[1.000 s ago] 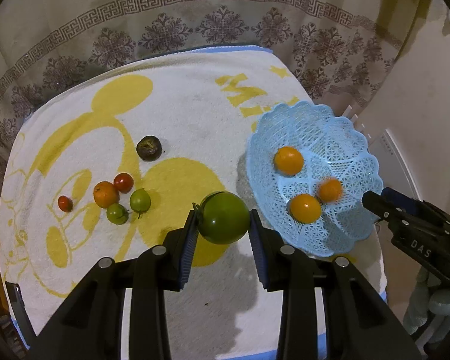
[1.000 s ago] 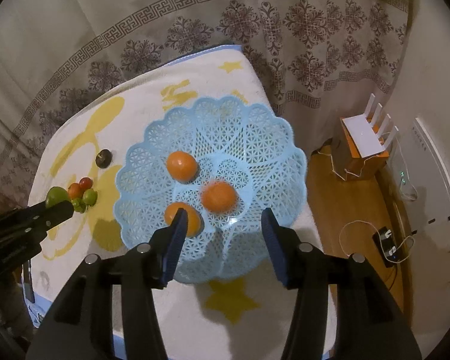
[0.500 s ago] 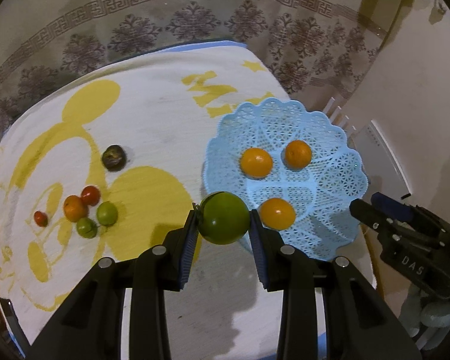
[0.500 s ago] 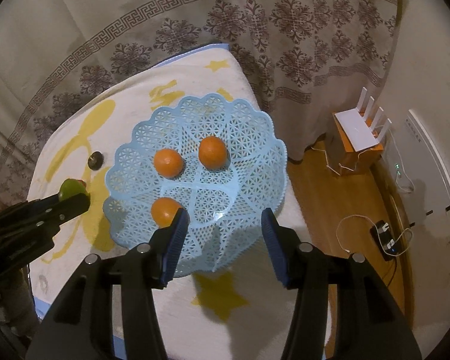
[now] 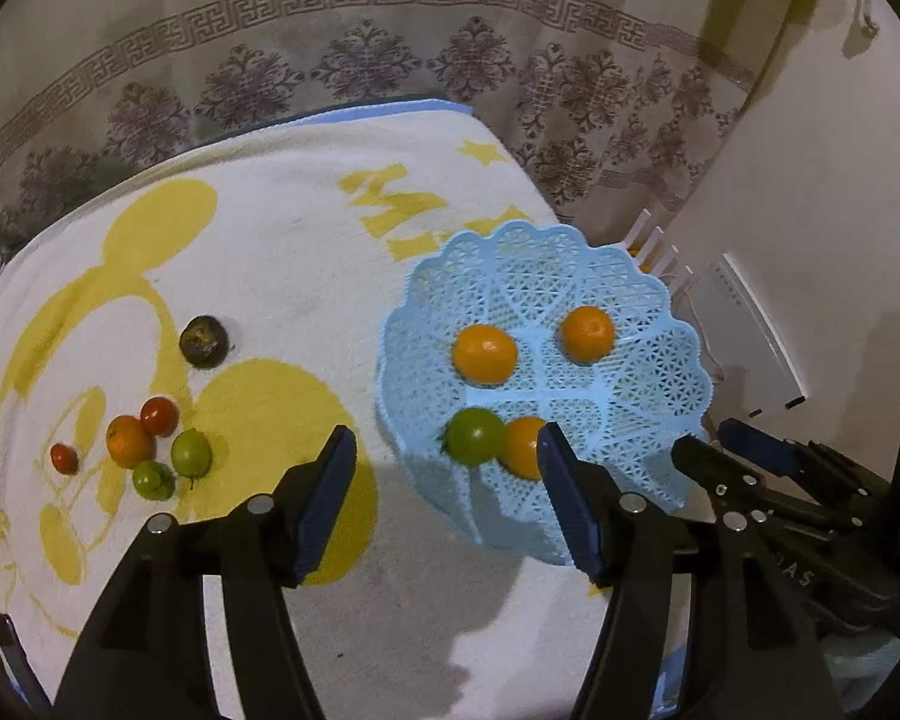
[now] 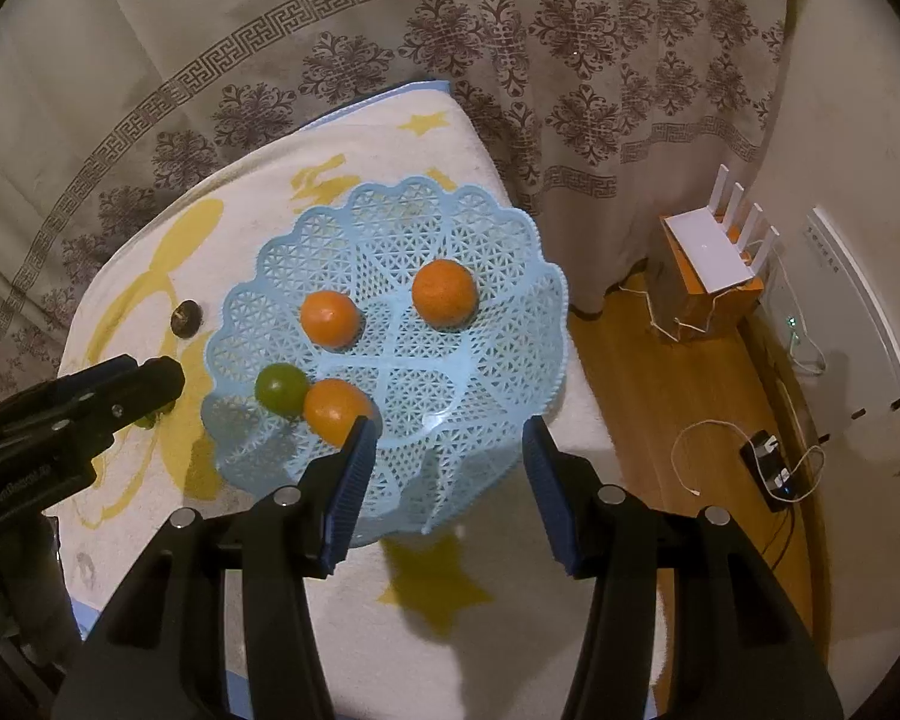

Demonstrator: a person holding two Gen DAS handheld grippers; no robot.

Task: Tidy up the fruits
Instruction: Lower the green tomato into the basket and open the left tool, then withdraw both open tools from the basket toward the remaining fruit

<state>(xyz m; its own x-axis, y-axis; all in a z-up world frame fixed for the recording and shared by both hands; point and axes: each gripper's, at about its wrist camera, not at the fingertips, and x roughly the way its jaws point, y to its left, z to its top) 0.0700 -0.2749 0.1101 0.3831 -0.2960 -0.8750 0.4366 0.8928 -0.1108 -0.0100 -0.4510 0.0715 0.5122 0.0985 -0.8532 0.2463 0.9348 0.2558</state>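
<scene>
— Where was the green fruit (image 5: pixel 473 435)?

— In the blue basket (image 5: pixel 660 324), touching an orange (image 5: pixel 519 447) by its near rim.

— And the left claw (image 5: pixel 444 501)?

— Its jaws were opening, nothing gripped between them. The right claw (image 6: pixel 447 483) stood partly open and empty, above the basket's edge.

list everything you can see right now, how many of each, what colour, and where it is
basket: one, light blue, right side of the towel
oranges: three, orange, in the basket
green fruit: one, in the basket, touching the nearest orange
small fruits: five, two red, two green, one orange, clustered on the towel's left
dark fruit: one, brownish, alone on the towel
towel: one, white with yellow print, under everything
curtain: one, beige, patterned, behind
router: one, white, on an orange box on the floor
left tongs: opening, nothing between them
right tongs: open, empty
</scene>
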